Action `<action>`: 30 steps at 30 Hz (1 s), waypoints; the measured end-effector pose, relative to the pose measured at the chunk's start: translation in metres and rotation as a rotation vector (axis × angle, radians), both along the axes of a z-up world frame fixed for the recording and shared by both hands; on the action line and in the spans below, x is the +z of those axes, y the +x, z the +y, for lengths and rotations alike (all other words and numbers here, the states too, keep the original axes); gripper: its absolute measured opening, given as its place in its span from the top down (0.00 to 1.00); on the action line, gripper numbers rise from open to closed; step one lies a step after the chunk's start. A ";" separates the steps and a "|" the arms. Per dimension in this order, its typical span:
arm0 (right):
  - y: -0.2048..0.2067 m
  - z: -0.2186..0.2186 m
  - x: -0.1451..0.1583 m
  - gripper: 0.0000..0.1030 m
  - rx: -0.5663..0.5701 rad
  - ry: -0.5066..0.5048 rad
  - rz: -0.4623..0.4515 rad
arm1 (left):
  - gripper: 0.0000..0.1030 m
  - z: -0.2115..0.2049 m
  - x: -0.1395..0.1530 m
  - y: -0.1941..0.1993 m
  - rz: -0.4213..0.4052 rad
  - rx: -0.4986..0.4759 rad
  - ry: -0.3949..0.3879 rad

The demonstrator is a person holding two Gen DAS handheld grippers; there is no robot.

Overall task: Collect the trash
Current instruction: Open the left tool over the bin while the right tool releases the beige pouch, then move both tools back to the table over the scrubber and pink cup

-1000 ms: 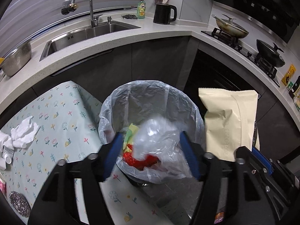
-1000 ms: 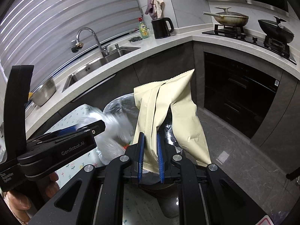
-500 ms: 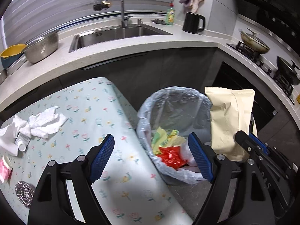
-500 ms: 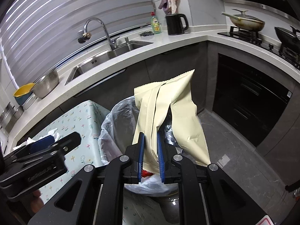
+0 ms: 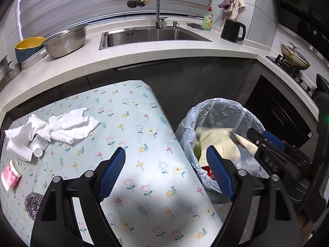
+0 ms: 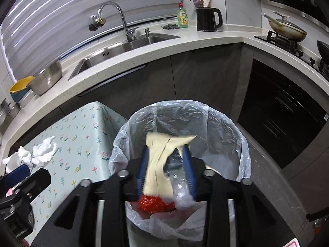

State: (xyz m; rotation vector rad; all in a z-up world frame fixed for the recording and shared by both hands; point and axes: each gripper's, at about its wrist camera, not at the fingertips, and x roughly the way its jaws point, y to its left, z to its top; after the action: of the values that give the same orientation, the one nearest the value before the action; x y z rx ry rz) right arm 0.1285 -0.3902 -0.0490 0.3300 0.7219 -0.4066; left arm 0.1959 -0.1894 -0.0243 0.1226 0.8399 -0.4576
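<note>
The bin with a clear liner (image 6: 226,123) stands by the flowered table (image 5: 144,123). My right gripper (image 6: 165,150) hangs over the bin's mouth and its jaws are opening. The cream packet (image 6: 158,164) is blurred between them and slides down free of the pads onto a red wrapper (image 6: 152,204) and clear plastic. In the left wrist view the cream packet (image 5: 218,142) lies inside the bin (image 5: 218,111), with the right gripper (image 5: 265,142) at its rim. My left gripper (image 5: 164,156) is open and empty above the table's right edge.
On the table's left lie crumpled white tissue (image 5: 61,125), a small white bottle (image 5: 20,150), a pink cup (image 5: 10,173) and a steel scourer (image 5: 33,201). Behind runs the counter with the sink (image 5: 154,35), a colander (image 5: 65,39) and a black kettle (image 5: 232,30); the stove is at right.
The left gripper let a clear plastic bag fall into the bin and swung left over the table. The right jaws parted and the upright cream packet dropped into the bin.
</note>
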 end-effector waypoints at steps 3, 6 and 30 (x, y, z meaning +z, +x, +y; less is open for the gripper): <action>-0.012 0.009 0.009 0.56 0.007 -0.010 -0.018 | 0.25 0.007 0.002 0.000 0.003 0.013 -0.004; -0.023 0.021 0.018 0.55 0.026 -0.007 -0.035 | 0.25 0.015 0.005 -0.003 0.005 0.025 -0.015; -0.038 0.185 0.043 0.55 0.266 -0.001 -0.039 | 0.19 0.178 0.022 -0.022 -0.019 0.233 -0.025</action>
State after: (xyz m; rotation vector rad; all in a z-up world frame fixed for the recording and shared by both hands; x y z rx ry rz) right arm 0.0902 -0.2056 -0.0057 0.2364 0.7161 -0.1477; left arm 0.1742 -0.0115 -0.0022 0.0052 0.8184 -0.2481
